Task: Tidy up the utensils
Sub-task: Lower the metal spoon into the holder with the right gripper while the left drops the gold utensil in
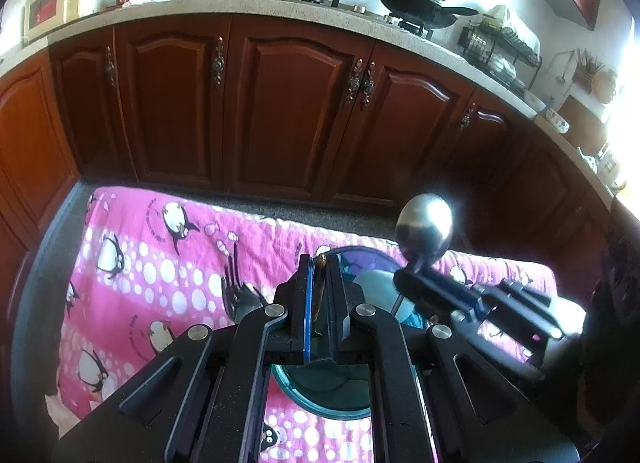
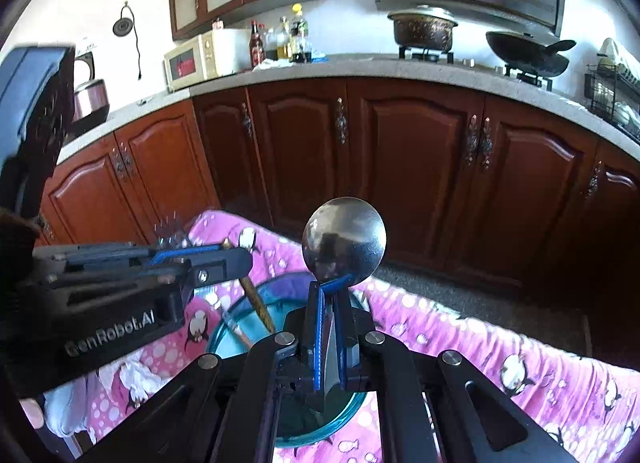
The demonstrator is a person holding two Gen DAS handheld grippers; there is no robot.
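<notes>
My left gripper (image 1: 319,259) is shut on a brown wooden chopstick (image 1: 320,283); in the right wrist view the chopstick (image 2: 256,301) slants from that gripper (image 2: 240,255) down into a teal glass bowl (image 2: 224,327). My right gripper (image 2: 328,287) is shut on the handle of a metal spoon (image 2: 344,241), whose round bowl points up. The left wrist view shows the spoon (image 1: 426,231) and right gripper (image 1: 408,275) to the right, over the glass bowl (image 1: 320,415). A fork (image 1: 232,283) lies on the pink penguin cloth (image 1: 160,263), left of the bowl.
The cloth (image 2: 480,343) covers a low surface in front of dark red kitchen cabinets (image 1: 288,111). On the worktop above stand a microwave (image 2: 192,61), bottles (image 2: 288,41), a pot (image 2: 422,29), a wok (image 2: 528,53) and a dish rack (image 1: 500,51).
</notes>
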